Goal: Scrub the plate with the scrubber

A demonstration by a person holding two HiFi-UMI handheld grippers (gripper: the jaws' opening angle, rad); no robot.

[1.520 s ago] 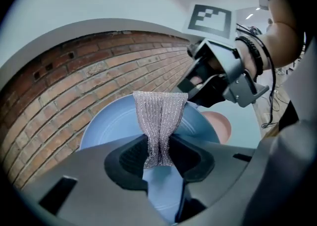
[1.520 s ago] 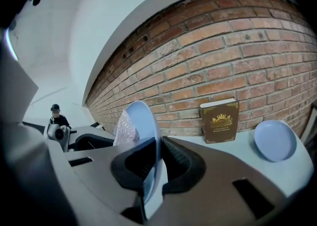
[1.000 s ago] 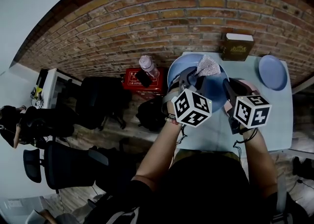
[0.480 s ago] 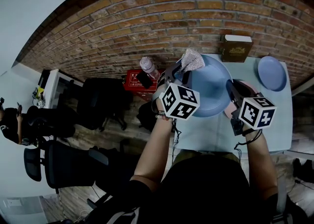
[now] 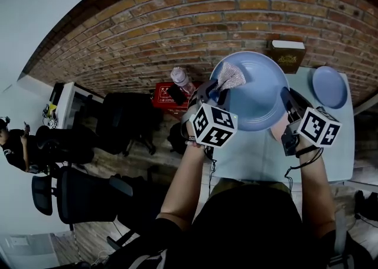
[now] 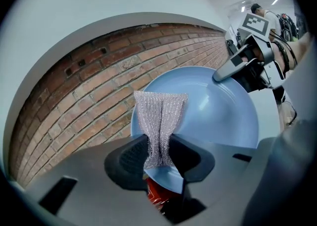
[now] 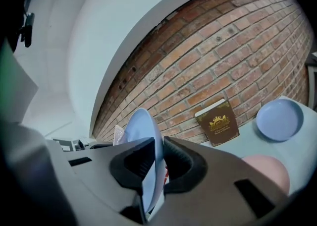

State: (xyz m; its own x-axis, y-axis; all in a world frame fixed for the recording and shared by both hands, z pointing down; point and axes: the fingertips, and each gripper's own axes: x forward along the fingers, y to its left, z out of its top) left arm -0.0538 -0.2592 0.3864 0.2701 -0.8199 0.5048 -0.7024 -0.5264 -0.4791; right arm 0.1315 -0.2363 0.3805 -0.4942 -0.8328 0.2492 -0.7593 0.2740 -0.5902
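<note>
**Scrubber at the plate's left edge, plate clamped on the right**

Far left in my head view, a bottle (image 5: 179, 78) and a red box (image 5: 165, 95) sit below the brick wall, off the tabletop (image 5: 254, 156).

My left gripper (image 5: 218, 89) has its jaws clenched on the silvery mesh scrubber (image 6: 159, 121). The mesh fans out above the pads, and its free end lies over the left edge of the big blue plate (image 5: 257, 94).

The plate is raised off the tabletop and tipped up, with its hollow face towards me. In the right gripper view it stands nearly edge-on.

My right gripper (image 7: 157, 160) grasps the plate by its right rim. Its jaws have just been opening slightly, but the rim sits between them with a pad pressing on each side.

Further right, a brown book (image 5: 286, 55) leans on the wall. A smaller blue plate (image 5: 329, 87) lies flat on the tabletop, and a pink dish (image 7: 265, 168) lies nearer me.
</note>
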